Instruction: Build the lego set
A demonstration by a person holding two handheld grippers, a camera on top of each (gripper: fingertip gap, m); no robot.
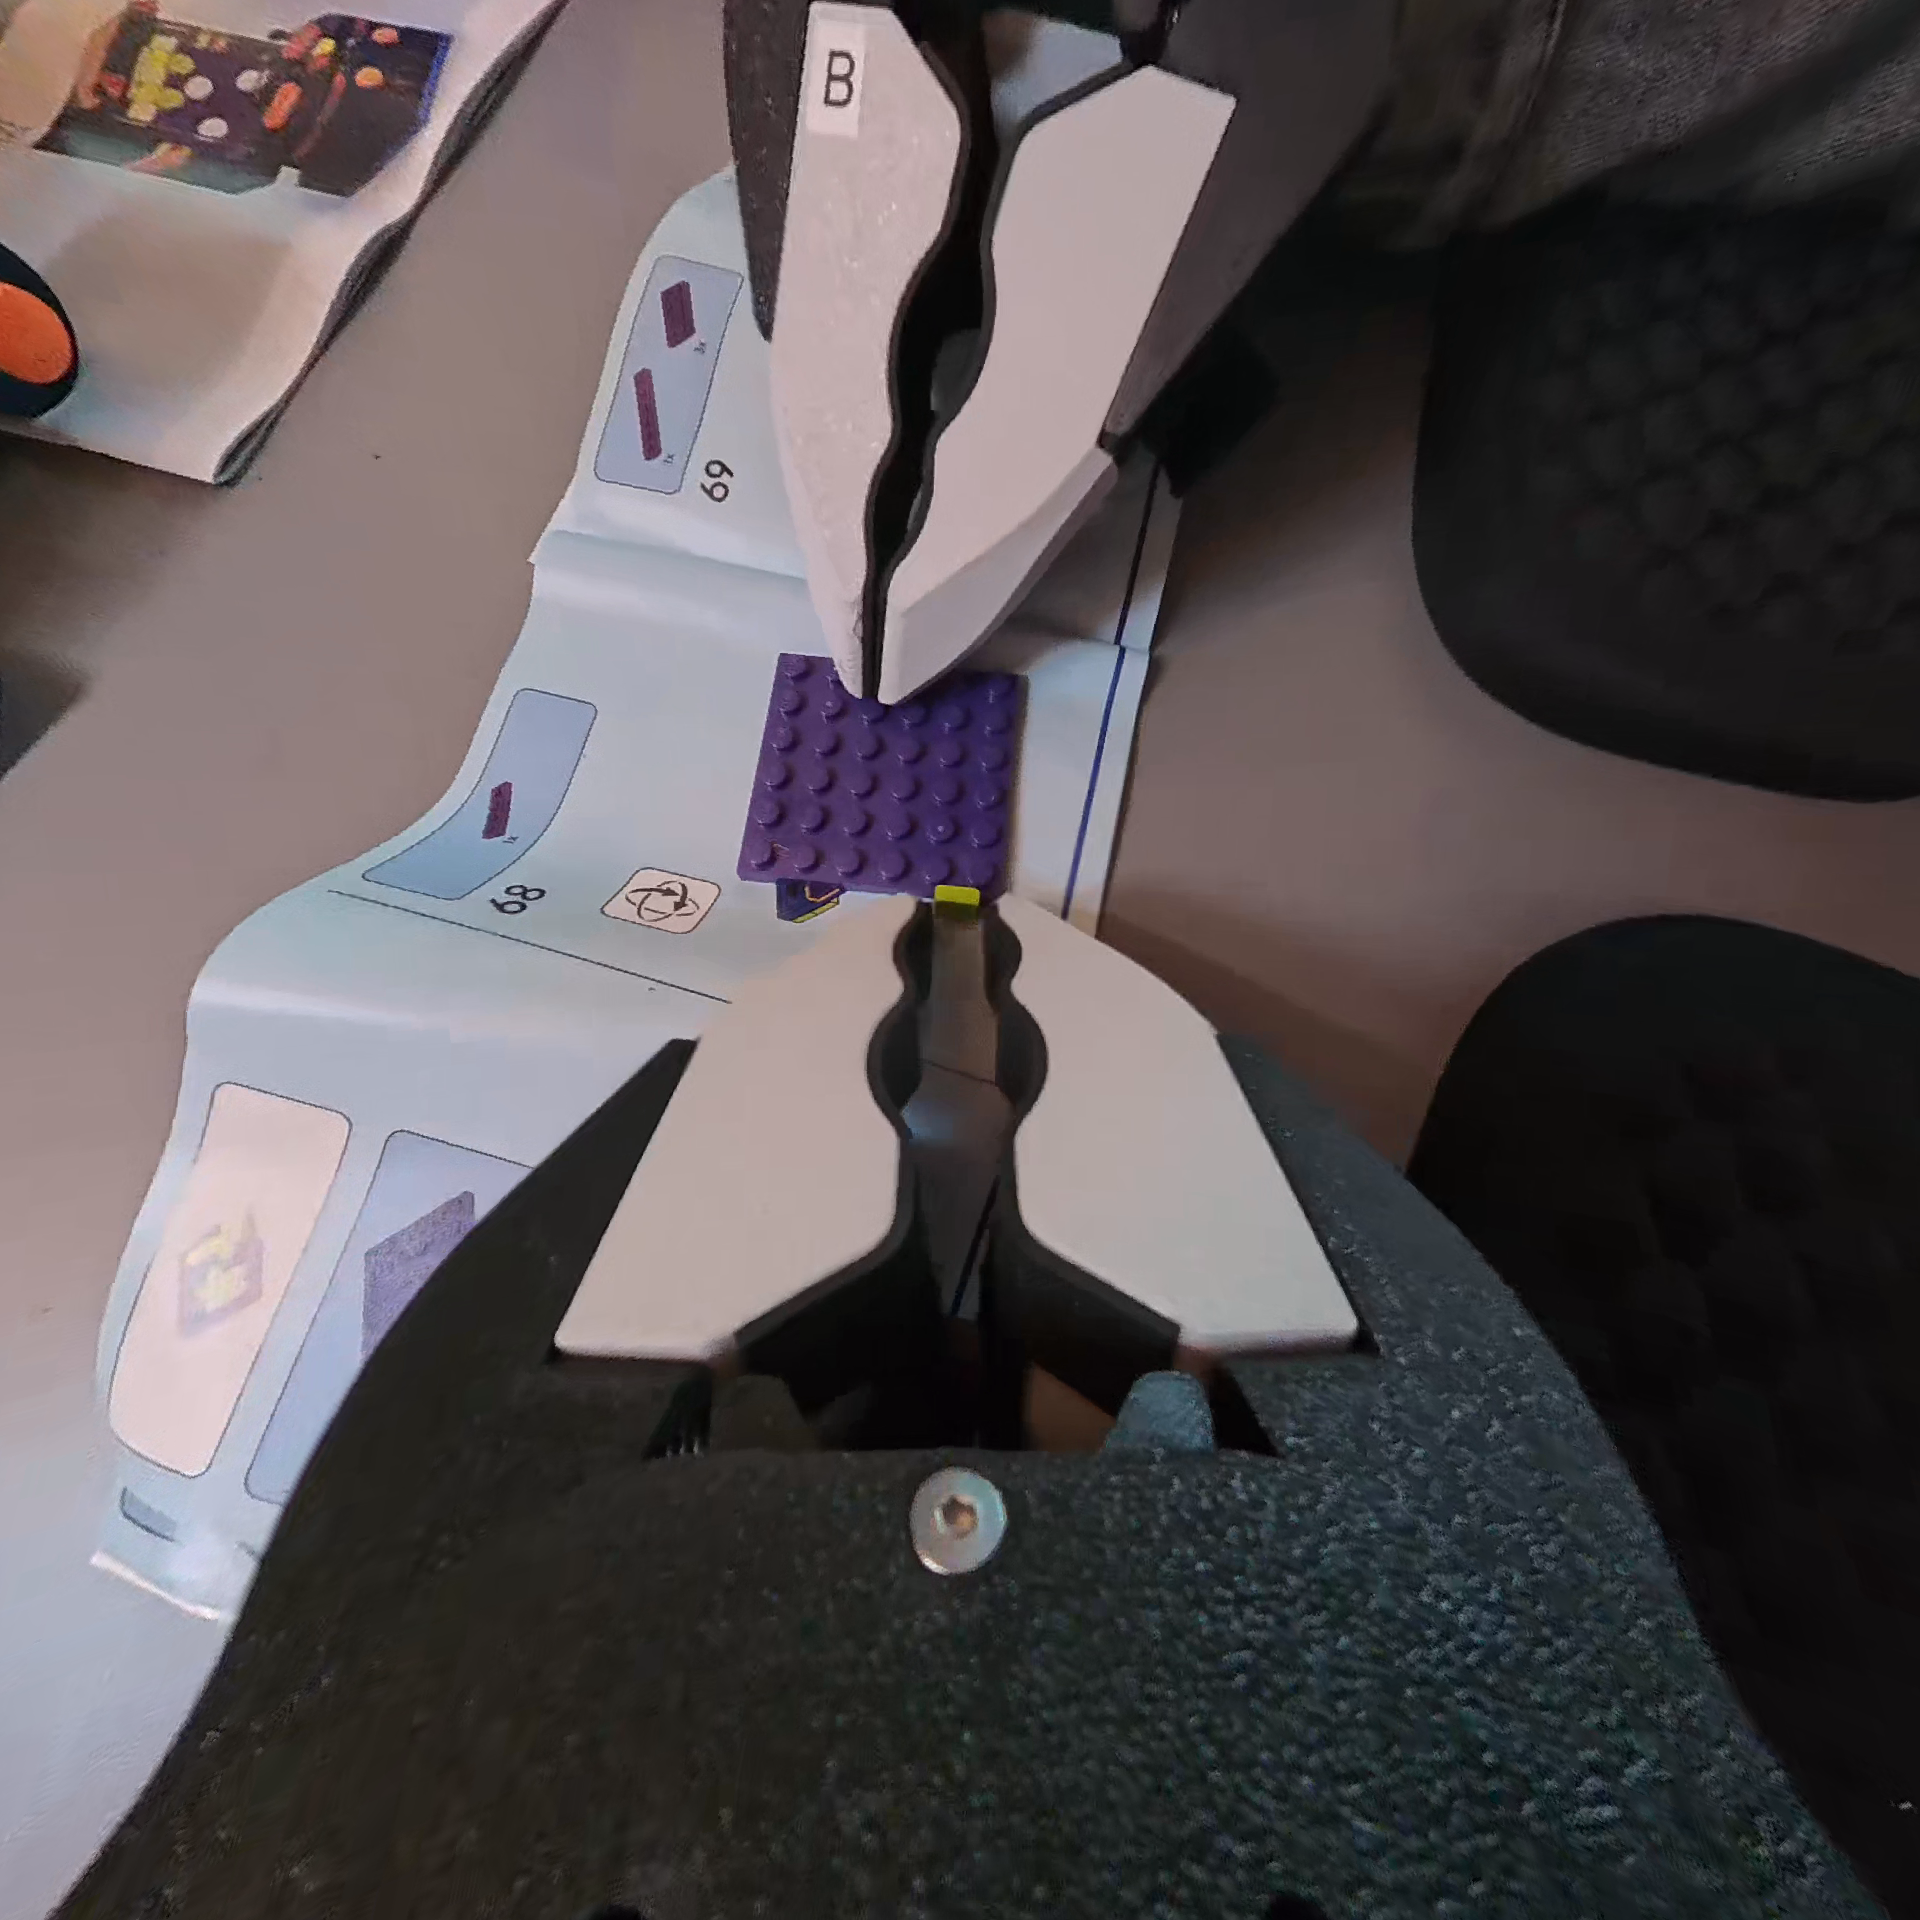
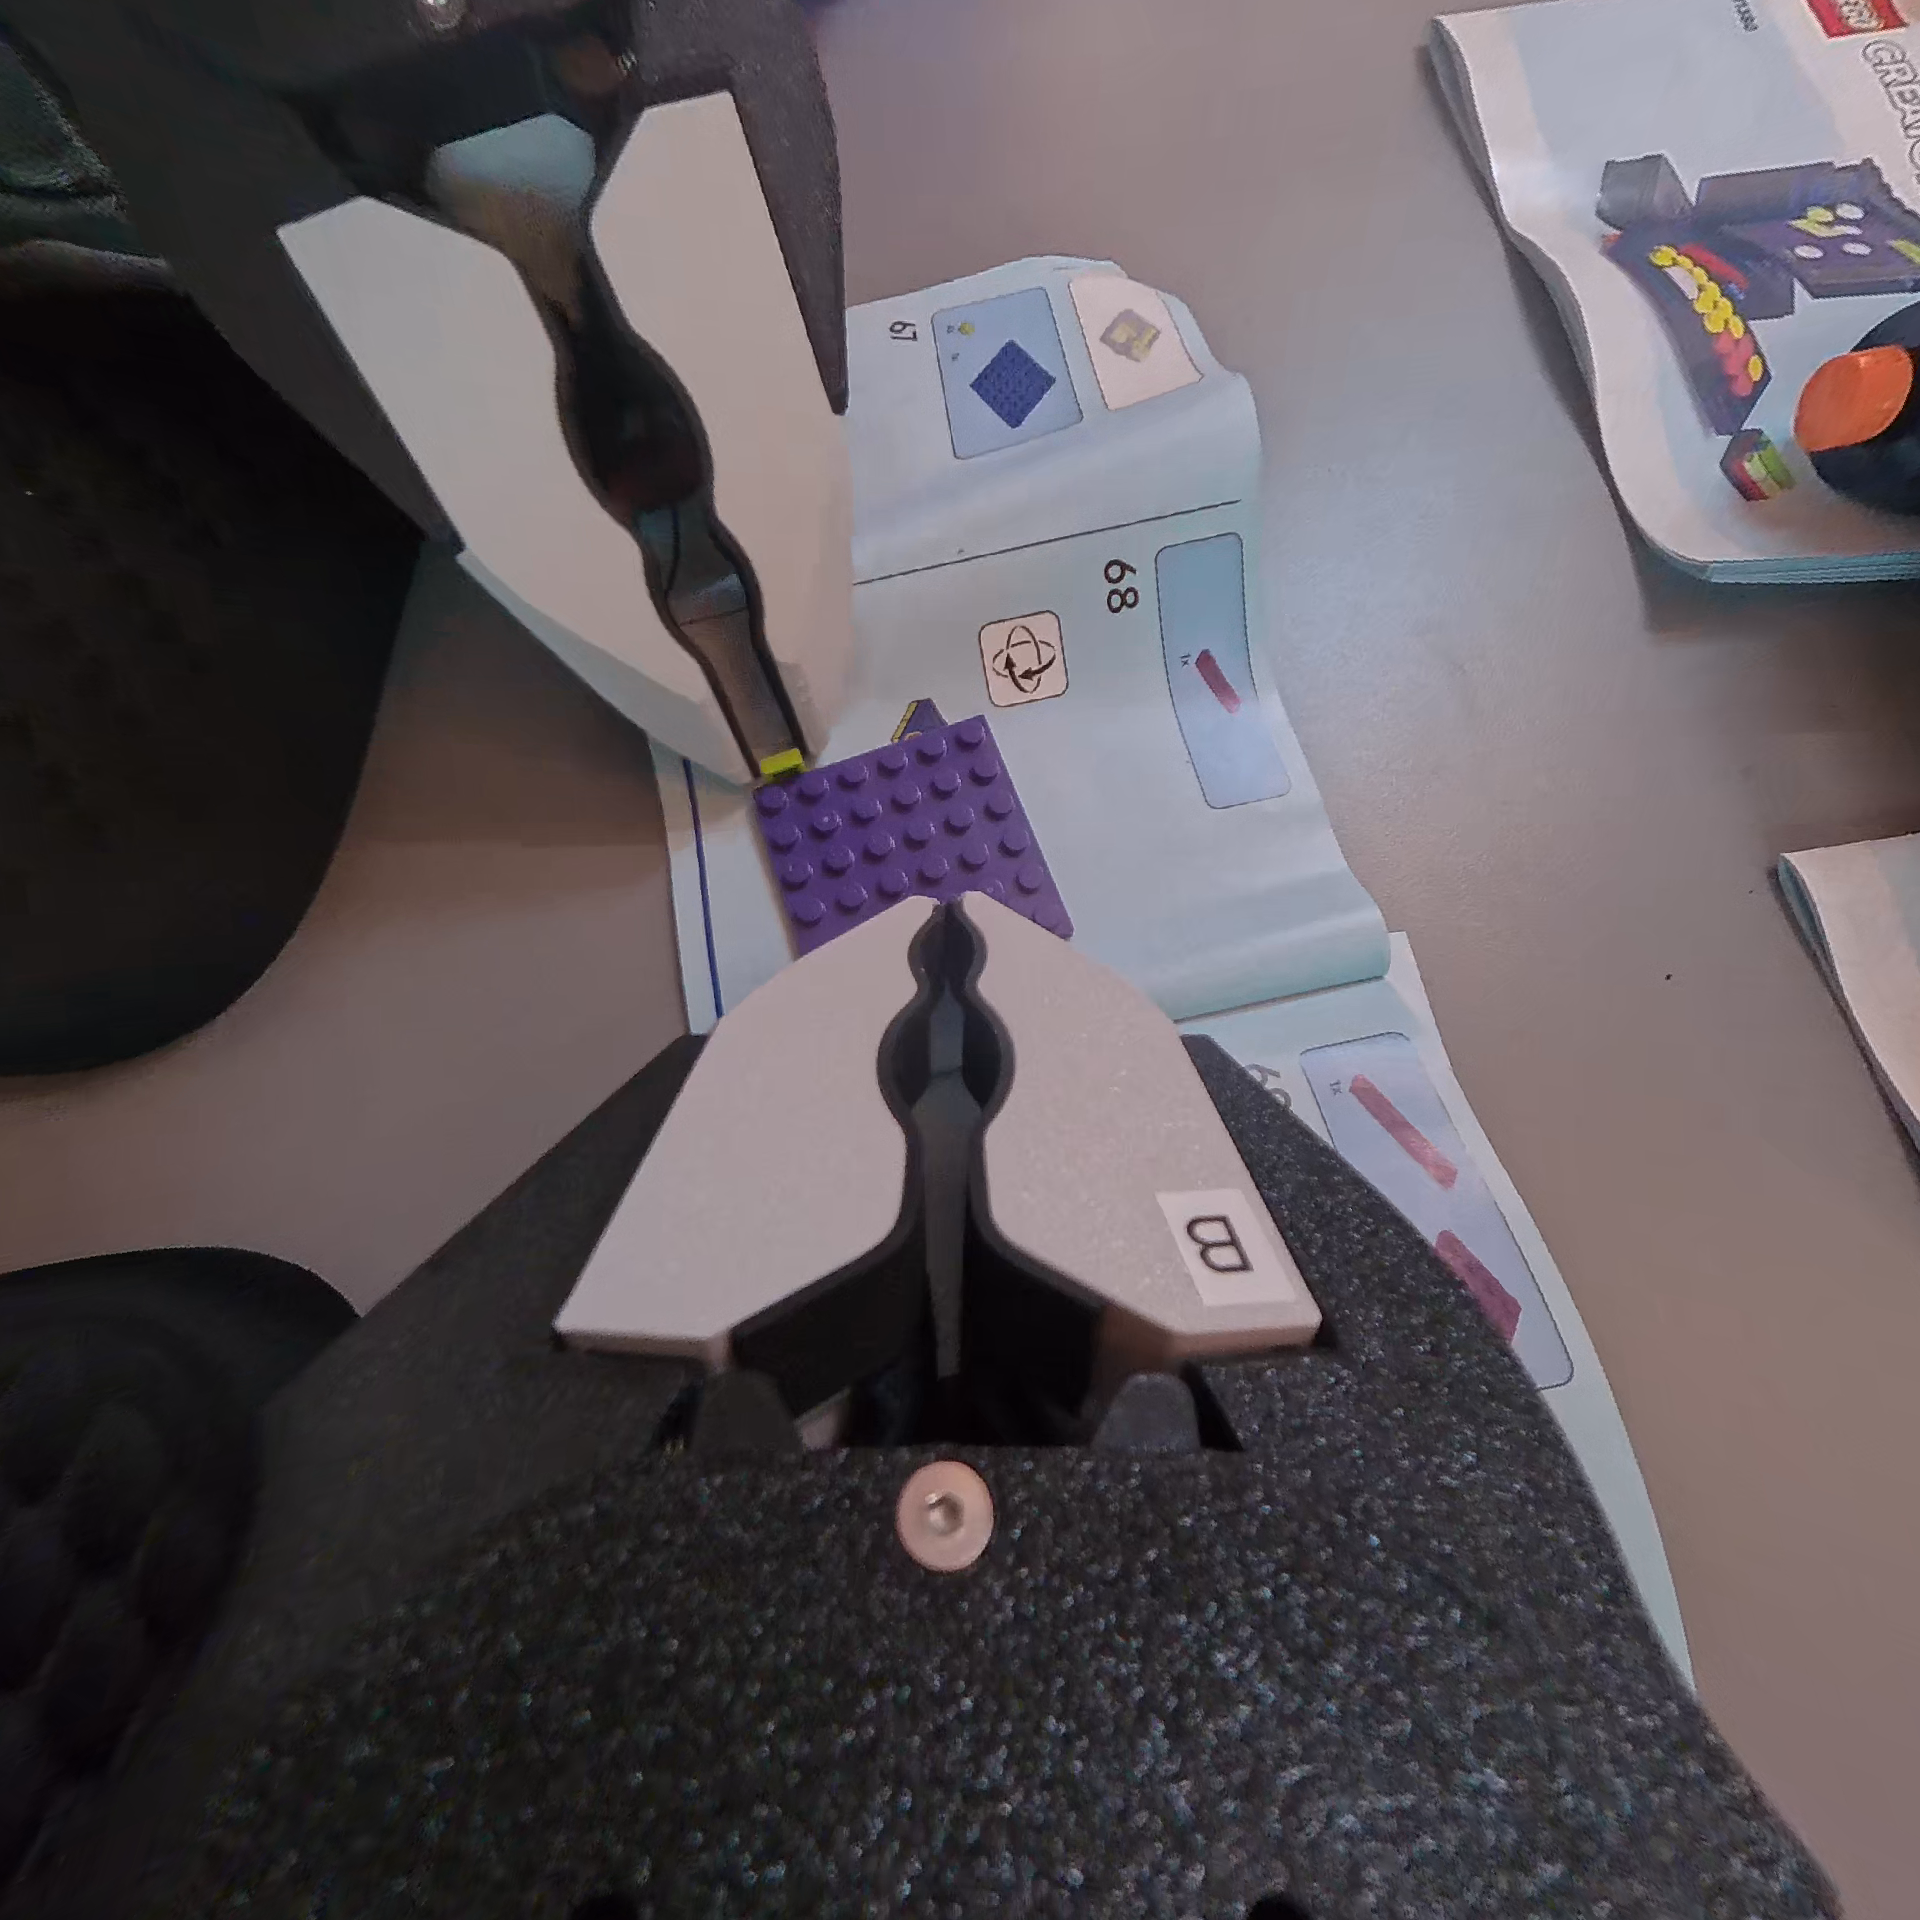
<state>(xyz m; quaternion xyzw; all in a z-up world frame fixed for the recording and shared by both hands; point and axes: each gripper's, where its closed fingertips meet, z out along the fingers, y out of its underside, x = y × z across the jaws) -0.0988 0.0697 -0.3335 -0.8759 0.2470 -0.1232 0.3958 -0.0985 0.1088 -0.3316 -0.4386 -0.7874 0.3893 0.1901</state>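
One purple studded plate (image 1: pixel 878 790) lies flat on the open instruction booklet (image 1: pixel 623 644), which is spread on the grey table (image 1: pixel 1299 790). A single small lime-yellow piece (image 1: pixel 957 899) sits at the plate's edge, pinched between the tips of the left gripper (image 1: pixel 951 914), whose jaws are clamped together on it. The right gripper (image 2: pixel 948 914) has its jaws closed tip to tip, and in the left wrist view those tips rest on the plate's opposite edge; whether they grip the plate cannot be told. One of its fingers carries a white sticker (image 2: pixel 1226 1247) with a letter. The booklet shows numbered steps and part pictures. A second, closed booklet (image 2: pixel 1662 312) lies well apart, with an orange-and-black object (image 2: pixel 1860 405) on it.
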